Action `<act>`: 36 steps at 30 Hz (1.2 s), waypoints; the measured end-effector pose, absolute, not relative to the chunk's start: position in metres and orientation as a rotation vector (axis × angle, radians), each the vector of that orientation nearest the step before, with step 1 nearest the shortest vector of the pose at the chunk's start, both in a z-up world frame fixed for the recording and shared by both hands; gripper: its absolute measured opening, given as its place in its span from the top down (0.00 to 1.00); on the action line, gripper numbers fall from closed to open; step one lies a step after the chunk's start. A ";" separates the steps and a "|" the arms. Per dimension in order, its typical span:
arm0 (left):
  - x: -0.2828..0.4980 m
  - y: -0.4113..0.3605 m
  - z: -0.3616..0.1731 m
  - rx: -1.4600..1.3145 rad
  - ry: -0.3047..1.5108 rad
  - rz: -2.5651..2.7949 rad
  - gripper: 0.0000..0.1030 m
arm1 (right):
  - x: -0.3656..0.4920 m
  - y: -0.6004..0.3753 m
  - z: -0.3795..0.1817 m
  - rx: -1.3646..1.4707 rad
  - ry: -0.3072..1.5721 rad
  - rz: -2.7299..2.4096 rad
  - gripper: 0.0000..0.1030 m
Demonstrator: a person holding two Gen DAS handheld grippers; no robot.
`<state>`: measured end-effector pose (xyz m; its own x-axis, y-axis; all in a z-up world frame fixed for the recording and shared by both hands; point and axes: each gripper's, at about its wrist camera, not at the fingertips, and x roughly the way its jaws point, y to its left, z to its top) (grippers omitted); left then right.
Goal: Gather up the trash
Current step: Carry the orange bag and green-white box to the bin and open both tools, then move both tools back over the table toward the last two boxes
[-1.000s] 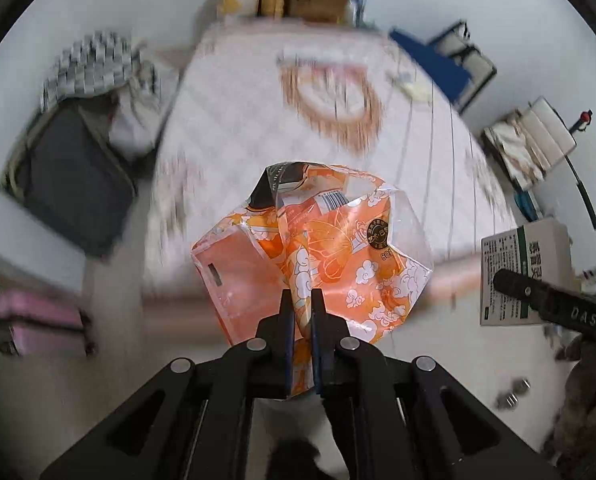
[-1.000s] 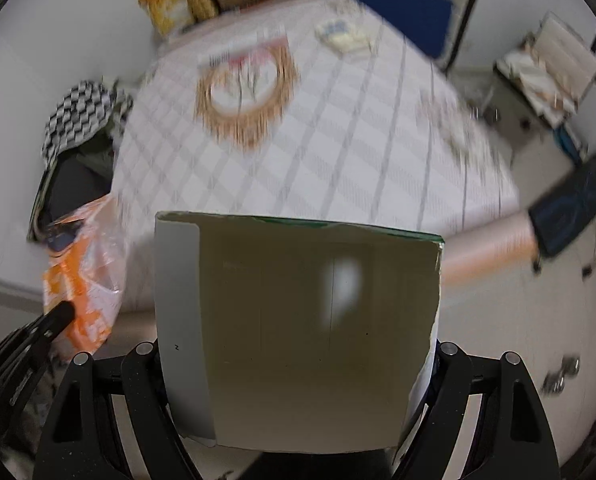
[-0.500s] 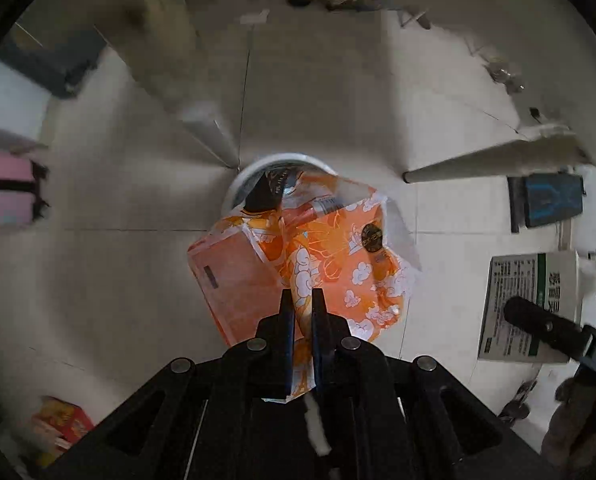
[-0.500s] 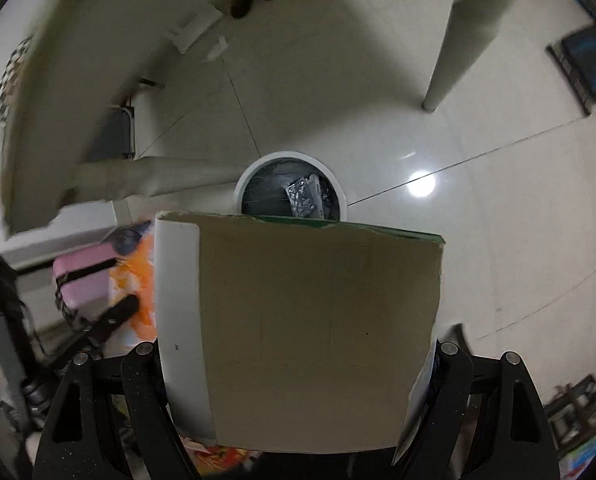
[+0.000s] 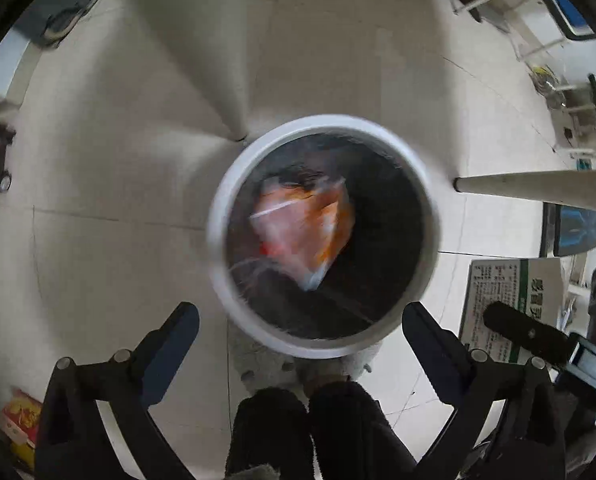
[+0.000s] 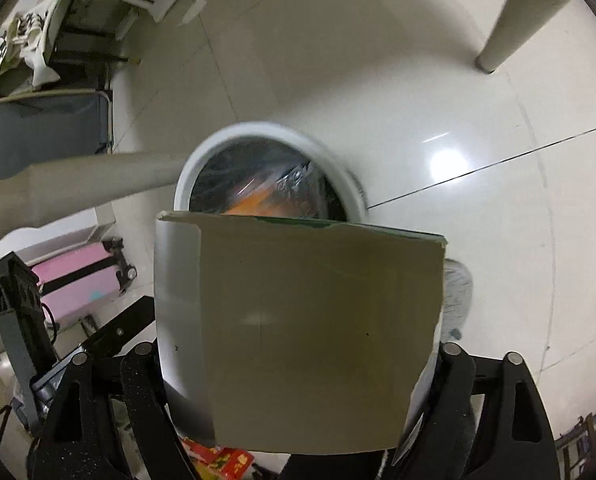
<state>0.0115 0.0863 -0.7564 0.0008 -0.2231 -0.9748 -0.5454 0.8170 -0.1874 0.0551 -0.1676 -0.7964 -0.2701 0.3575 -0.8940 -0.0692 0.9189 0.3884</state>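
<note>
A round white trash bin (image 5: 218, 216) with a black liner stands on the floor. The orange snack bag (image 5: 305, 228) is inside it, blurred. My left gripper (image 5: 298, 320) is open and empty just above the bin's near rim. My right gripper (image 6: 298, 360) is shut on a cardboard box (image 6: 298, 340), which fills the right wrist view's centre. The bin (image 6: 353, 188) with the orange bag (image 6: 254, 200) shows just beyond the box's top edge. The box (image 5: 509, 304) and right gripper also show at the right of the left wrist view.
White table legs (image 5: 234, 104) (image 5: 537, 188) stand beside the bin. A pink suitcase (image 6: 78, 284) and a dark folding chair (image 6: 42, 132) are to the left. A red packet (image 5: 22, 420) lies on the floor at lower left. The tiled floor (image 6: 457, 100) spreads around.
My left gripper opened and let go of the orange bag, which dropped into the bin. Both grippers came closer to the bin. The right gripper still holds the box.
</note>
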 end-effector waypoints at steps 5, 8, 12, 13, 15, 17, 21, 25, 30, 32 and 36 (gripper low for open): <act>-0.010 0.097 -0.736 -0.509 1.554 0.394 0.00 | 0.046 -0.151 -0.810 0.190 1.821 0.435 0.00; -0.020 0.105 -0.712 -0.398 1.516 0.452 0.00 | 0.036 -0.142 -0.801 0.106 1.809 0.451 0.00; -0.027 0.107 -0.688 -0.367 1.493 0.468 0.00 | 0.032 -0.133 -0.776 -0.065 1.757 0.437 0.00; -0.027 0.104 -0.682 -0.361 1.495 0.472 0.00 | 0.032 -0.130 -0.770 -0.105 1.741 0.427 0.00; -0.028 0.100 -0.673 -0.361 1.503 0.470 0.00 | 0.027 -0.125 -0.755 -0.214 1.693 0.396 0.00; -0.029 0.095 -0.666 -0.370 1.517 0.468 0.00 | 0.025 -0.122 -0.742 -0.285 1.662 0.377 0.00; -0.037 0.088 -0.644 -0.380 1.528 0.456 0.00 | 0.024 -0.124 -0.710 -0.358 1.621 0.357 0.00; -0.041 0.081 -0.615 -0.386 1.525 0.449 0.00 | 0.022 -0.126 -0.673 -0.371 1.599 0.348 0.00; -0.046 0.074 -0.572 -0.382 1.509 0.434 0.00 | 0.014 -0.134 -0.613 -0.383 1.562 0.355 0.00; -0.050 0.072 -0.551 -0.388 1.506 0.426 0.00 | 0.009 -0.135 -0.589 -0.376 1.551 0.357 0.00; -0.057 0.066 -0.510 -0.387 1.486 0.407 0.00 | 0.002 -0.141 -0.537 -0.355 1.526 0.360 0.00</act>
